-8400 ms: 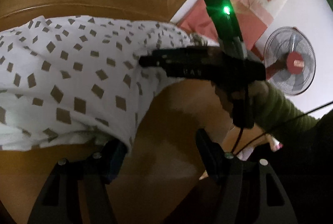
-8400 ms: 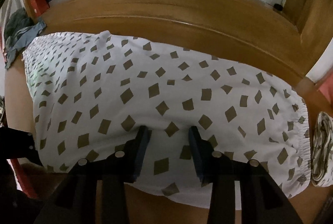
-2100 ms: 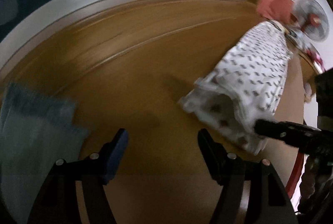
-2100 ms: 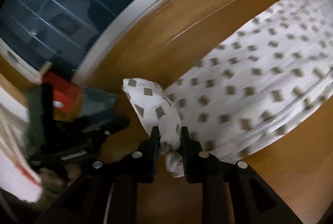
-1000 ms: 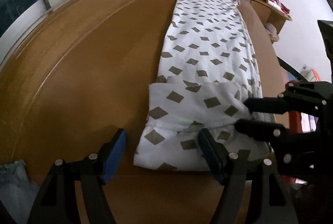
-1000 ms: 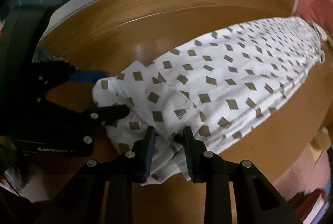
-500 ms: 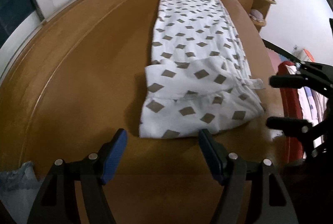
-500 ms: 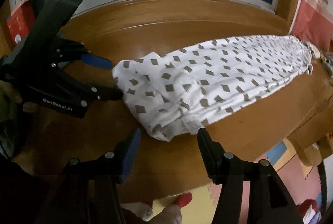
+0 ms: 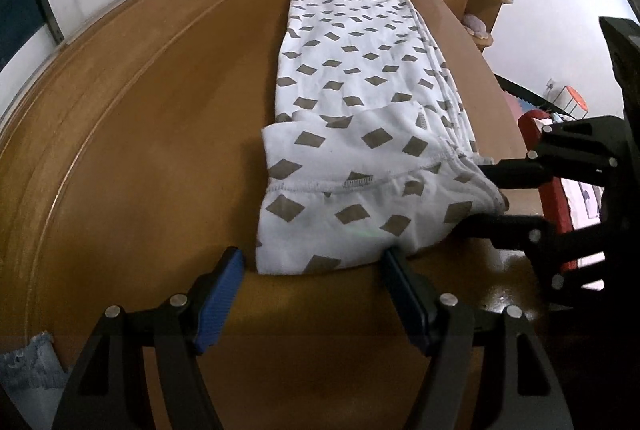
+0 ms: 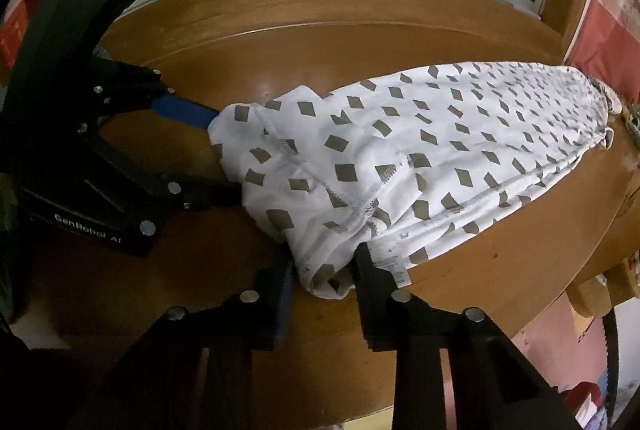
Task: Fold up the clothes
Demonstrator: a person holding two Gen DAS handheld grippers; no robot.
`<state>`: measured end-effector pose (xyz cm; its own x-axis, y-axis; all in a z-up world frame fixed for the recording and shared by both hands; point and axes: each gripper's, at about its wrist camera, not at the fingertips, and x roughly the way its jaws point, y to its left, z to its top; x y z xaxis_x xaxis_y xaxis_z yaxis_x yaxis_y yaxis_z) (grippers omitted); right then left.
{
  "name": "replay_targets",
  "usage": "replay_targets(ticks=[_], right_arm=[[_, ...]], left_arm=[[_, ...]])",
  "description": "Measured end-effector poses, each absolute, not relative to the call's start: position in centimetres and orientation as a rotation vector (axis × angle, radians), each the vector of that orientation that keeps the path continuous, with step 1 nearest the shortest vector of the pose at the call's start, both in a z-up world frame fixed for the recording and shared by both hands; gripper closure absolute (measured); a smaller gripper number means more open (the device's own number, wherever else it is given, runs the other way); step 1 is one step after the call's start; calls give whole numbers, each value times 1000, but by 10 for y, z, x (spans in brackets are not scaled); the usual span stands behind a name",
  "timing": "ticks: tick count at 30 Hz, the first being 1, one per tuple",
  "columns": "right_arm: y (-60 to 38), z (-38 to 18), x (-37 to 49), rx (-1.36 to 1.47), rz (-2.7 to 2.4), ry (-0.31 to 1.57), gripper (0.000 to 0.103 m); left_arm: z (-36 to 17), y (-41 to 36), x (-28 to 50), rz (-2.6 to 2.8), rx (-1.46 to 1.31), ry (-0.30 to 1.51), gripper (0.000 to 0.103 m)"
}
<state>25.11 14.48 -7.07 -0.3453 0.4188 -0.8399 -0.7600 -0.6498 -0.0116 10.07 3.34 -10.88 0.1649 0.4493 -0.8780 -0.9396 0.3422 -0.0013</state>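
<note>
A white diamond-print garment lies lengthwise on the wooden table. The left gripper gapes wide at its 6 o'clock hem; the right gripper is closing on the corner bunched between its fingers.

Left tongs angled downward, jaws spread wide, nothing pressed between the pads. Right tongs angled downward, jaws closing, with white patterned cloth bunched between them.
</note>
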Motion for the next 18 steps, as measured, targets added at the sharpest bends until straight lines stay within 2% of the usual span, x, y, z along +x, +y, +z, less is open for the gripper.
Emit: replay_targets(ticks=[15,18], right_arm=[[151,-70,249,-1125,2053,525,83],[156,-74,250,-1116,2054,540,87]], left_arm=[[-111,29,106,1118,-650,908,33],[-112,29,109,1114,-646,895,36]])
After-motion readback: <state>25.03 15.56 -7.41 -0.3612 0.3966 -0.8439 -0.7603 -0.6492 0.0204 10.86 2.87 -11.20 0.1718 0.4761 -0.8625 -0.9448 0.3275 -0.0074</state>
